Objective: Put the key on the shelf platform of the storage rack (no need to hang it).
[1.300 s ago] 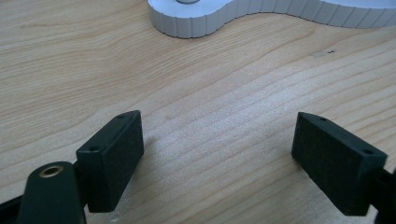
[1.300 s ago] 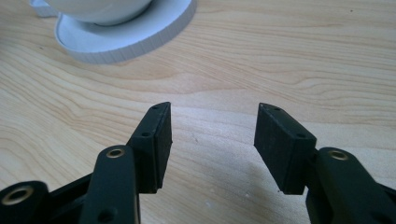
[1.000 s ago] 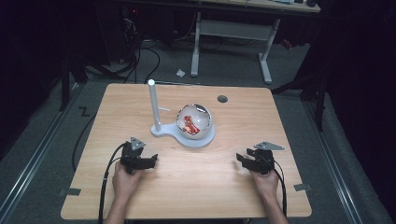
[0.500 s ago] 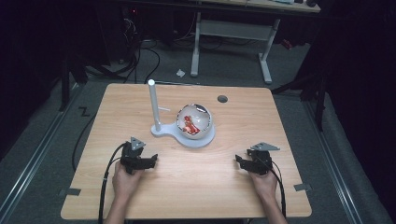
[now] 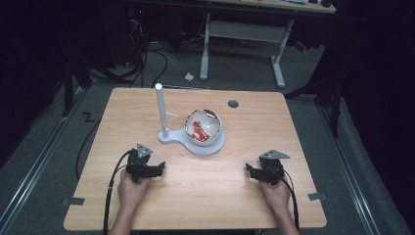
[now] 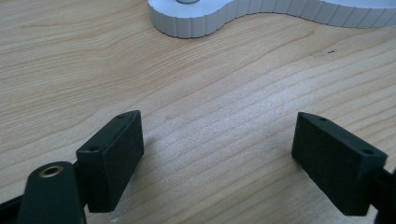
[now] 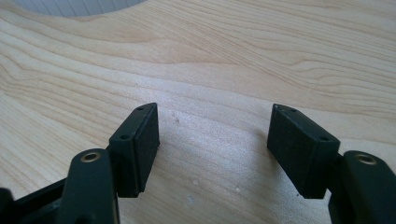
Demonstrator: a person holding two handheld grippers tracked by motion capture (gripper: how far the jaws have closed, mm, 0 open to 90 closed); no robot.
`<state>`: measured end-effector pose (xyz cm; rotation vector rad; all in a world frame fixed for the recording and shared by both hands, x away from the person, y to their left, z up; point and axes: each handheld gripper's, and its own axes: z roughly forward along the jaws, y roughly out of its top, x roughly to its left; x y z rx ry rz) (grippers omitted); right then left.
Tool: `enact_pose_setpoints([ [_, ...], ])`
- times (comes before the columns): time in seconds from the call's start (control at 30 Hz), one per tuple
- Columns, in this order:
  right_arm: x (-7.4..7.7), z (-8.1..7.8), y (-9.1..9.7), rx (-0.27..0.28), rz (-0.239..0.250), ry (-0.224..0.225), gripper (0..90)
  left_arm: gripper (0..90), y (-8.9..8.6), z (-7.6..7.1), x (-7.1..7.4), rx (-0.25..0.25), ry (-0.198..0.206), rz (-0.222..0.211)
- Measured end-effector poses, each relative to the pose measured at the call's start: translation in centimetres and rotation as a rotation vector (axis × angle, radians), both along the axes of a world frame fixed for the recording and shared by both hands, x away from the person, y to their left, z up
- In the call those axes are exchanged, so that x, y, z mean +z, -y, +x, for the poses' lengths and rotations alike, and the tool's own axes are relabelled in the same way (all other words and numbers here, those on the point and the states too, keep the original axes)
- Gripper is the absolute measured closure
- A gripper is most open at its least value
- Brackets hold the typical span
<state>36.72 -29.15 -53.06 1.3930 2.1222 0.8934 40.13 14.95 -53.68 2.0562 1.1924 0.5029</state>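
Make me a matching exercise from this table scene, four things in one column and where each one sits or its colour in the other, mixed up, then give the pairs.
Things:
1. left gripper
2. right gripper
3. white post
4. clear bowl

Descriptions:
A. stands upright on the narrow end of the white base
B. holds something red inside
C. near the table's front edge on the right, jaws open
D. near the table's front edge on the left, jaws open

Pairs: 1-D, 2-C, 3-A, 4-B
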Motion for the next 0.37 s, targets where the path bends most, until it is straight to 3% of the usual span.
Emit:
enact_pose_setpoints([
  [0.37,-0.01,-0.06,-0.02,-0.006,-0.001,0.002,33.7,17.1,0.01,0.0,0.0,0.001,0.0,0.0],
])
